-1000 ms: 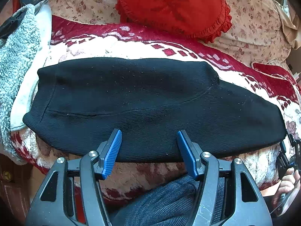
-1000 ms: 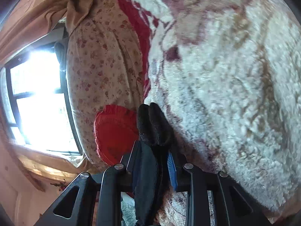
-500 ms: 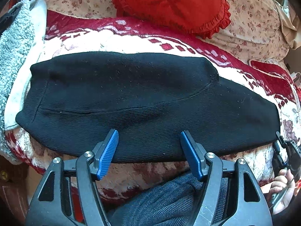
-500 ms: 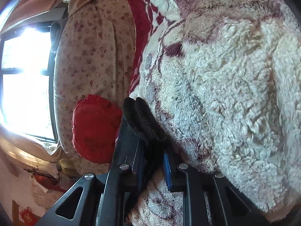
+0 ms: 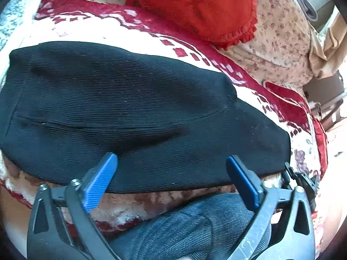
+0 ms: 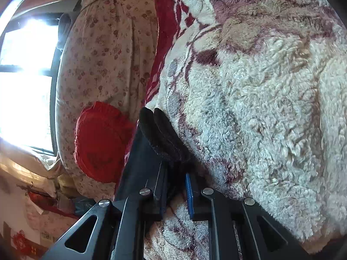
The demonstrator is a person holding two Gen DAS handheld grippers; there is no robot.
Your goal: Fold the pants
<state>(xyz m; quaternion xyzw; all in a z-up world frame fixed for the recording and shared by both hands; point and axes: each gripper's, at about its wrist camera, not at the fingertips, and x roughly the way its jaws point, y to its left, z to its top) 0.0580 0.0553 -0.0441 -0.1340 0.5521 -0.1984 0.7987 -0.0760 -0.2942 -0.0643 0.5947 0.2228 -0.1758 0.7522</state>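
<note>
- Your left gripper (image 5: 171,173) spreads its blue jaws wide, still opening, above the near edge of the black pants (image 5: 134,112); nothing sits between them.
- Your right gripper (image 6: 176,186) narrows, closing on the pants' doubled end.
- One pair of pants lies folded lengthwise across one fleecy red-and-cream blanket (image 6: 271,108).
- One red frilled cushion (image 5: 195,6) rests behind.

Both wrist views look down close, sharing the red cushion (image 5: 195,8).
</note>
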